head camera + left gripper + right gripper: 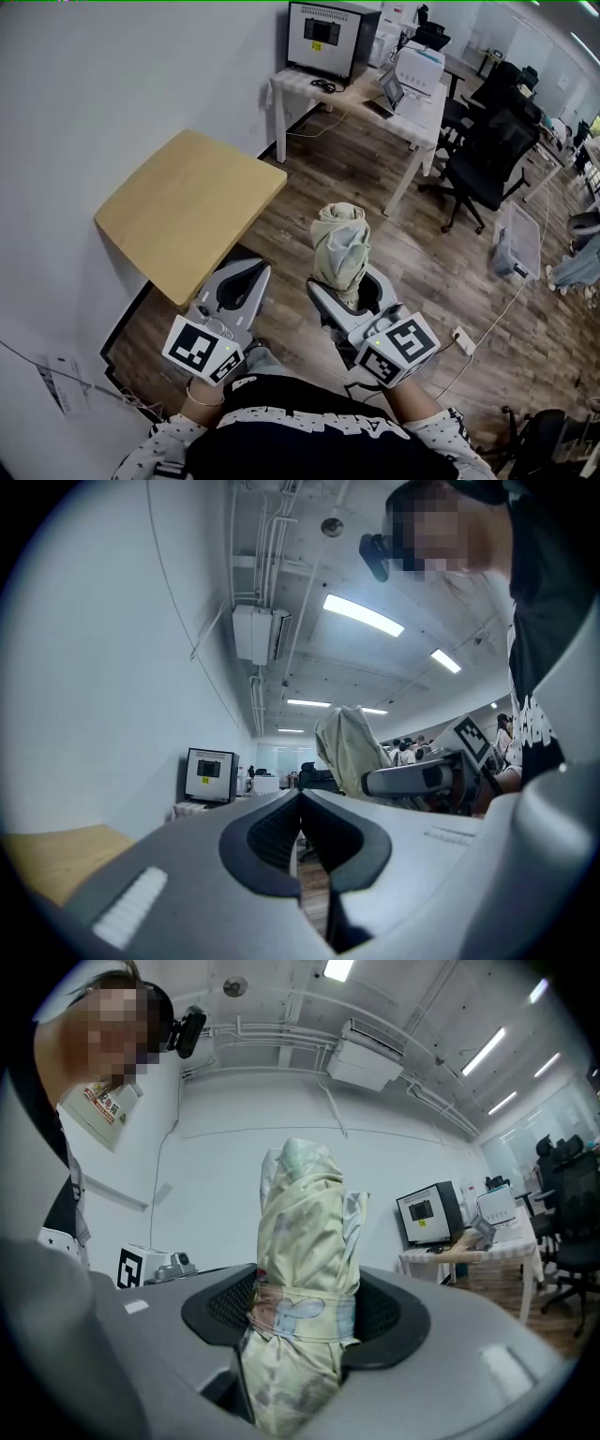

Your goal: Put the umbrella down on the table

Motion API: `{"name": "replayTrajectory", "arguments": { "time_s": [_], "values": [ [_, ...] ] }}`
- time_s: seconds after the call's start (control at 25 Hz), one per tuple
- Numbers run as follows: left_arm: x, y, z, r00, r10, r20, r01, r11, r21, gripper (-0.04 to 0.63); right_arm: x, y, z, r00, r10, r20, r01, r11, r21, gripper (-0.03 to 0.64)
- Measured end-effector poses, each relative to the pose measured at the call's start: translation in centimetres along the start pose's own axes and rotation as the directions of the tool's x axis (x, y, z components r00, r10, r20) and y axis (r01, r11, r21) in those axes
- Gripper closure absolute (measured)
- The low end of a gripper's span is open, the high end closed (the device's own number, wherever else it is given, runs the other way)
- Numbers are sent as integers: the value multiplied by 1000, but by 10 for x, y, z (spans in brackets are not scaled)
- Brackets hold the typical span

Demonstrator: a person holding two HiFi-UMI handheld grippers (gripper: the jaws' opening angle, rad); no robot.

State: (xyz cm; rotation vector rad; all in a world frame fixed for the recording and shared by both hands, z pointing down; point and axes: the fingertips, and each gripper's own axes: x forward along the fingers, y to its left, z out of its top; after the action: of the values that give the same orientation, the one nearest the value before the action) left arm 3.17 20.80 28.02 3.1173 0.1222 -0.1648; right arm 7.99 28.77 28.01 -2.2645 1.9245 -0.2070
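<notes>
The folded umbrella [305, 1269] was noted upright between the jaws of the right gripper [349, 287], which were clamped on it at the strap band, with the cloth bunched above and below the pads. It was held in the air over the wooden floor [394, 244], to the right of the small wooden table [187, 206] and not yet above its top. The left gripper [247, 275] was seen beside the table's near corner, its jaws closed together with nothing between them. The table stood against the white wall [112, 84], its top bare. The step in hand was judged to be the carry across to the table. For a clean put-down, the umbrella would best be brought well inside the tabletop edge, tipped from upright to lying flat, and lowered until the cloth rests on the wood before the grip is released. A release near the edge was judged likely to let it roll off.
</notes>
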Motion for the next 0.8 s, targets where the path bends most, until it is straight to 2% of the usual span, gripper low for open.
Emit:
{"name": "replayTrajectory", "arguments": {
  "time_s": [0.28, 0.56, 0.8],
  "values": [
    [5, 40, -8, 1000, 24, -8, -24, 1000, -13, 602, 41, -6, -4, 1000, 10, -22, -10, 1000, -2, 320],
    [15, 87, -4, 1000, 18, -1, -18, 1000, -15, 603, 90, -9, 1, 999, 4, -32, -4, 1000, -11, 321],
    [16, 89, -4, 1000, 8, 2, -8, 1000, -7, 601, 93, -9, 3, 1000, -4, -25, 3, 1000, -17, 321]
  ]
}}
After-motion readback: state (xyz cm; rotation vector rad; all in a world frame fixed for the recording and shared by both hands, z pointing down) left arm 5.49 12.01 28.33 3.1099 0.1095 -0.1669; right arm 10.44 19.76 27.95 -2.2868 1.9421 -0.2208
